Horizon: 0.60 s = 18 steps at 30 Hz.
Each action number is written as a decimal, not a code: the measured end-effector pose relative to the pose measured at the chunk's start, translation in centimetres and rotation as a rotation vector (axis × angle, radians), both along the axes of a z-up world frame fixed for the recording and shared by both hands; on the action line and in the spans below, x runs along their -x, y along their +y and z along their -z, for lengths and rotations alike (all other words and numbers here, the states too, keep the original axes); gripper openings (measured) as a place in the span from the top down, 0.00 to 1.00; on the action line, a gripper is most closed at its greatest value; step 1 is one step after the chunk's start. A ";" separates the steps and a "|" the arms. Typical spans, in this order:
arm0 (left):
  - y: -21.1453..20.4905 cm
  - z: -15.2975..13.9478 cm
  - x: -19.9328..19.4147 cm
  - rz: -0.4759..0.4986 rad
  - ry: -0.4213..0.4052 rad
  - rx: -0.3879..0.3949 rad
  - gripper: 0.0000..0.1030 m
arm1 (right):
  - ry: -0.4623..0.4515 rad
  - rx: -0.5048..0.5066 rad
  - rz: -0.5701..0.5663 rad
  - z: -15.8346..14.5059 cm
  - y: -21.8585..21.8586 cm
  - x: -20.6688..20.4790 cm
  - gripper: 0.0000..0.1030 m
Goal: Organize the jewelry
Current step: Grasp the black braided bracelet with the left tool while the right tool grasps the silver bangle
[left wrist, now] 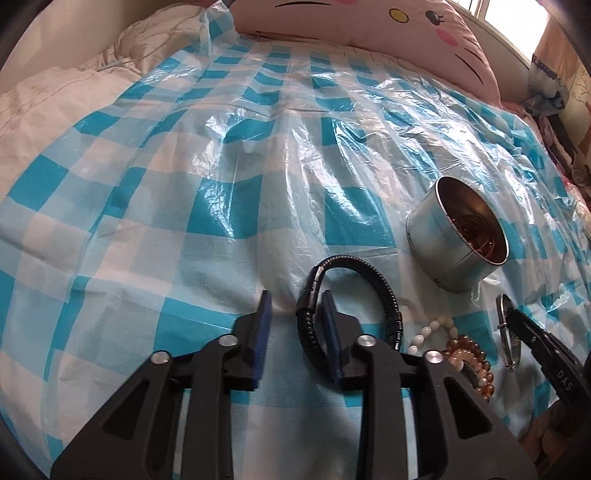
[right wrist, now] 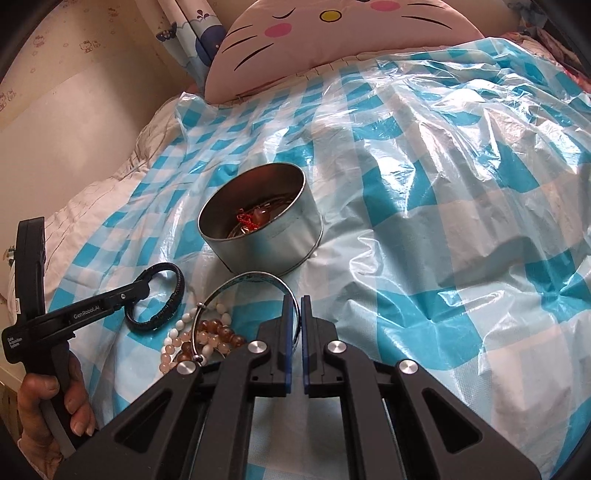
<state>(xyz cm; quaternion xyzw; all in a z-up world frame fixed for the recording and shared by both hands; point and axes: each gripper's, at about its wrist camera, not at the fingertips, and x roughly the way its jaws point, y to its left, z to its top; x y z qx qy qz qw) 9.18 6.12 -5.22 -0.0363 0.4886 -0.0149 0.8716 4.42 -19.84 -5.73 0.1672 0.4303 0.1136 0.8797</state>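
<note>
Two grips: right fingers [right wrist: 295, 306] clamp silver bangle [right wrist: 255, 277]; left fingers [left wrist: 295, 306] apart beside black bracelet [left wrist: 380, 284]

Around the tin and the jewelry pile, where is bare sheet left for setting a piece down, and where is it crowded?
Free: checked sheet right of the tin, and beyond it toward the cat pillow. Crowded: before the tin, where black bracelet, metal bangle and beads lie close, both tongs working there.

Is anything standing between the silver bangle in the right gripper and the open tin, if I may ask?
Nothing visible does. The right gripper holds the silver bangle just short of the tin, whose mouth is uncovered; only checked sheet lies between them.
</note>
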 end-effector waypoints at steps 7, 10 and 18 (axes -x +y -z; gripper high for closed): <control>-3.2 0.3 0.0 0.057 -0.043 -0.272 0.65 | 0.016 -0.012 0.000 0.3 -0.1 -0.1 0.95; -3.6 0.2 0.1 0.079 -0.038 -0.295 0.90 | 0.021 -0.009 -0.004 0.4 0.0 -0.1 0.95; -0.2 -3.1 1.3 0.099 -0.133 0.147 0.91 | -0.022 -0.036 0.018 -0.2 -0.6 0.3 0.95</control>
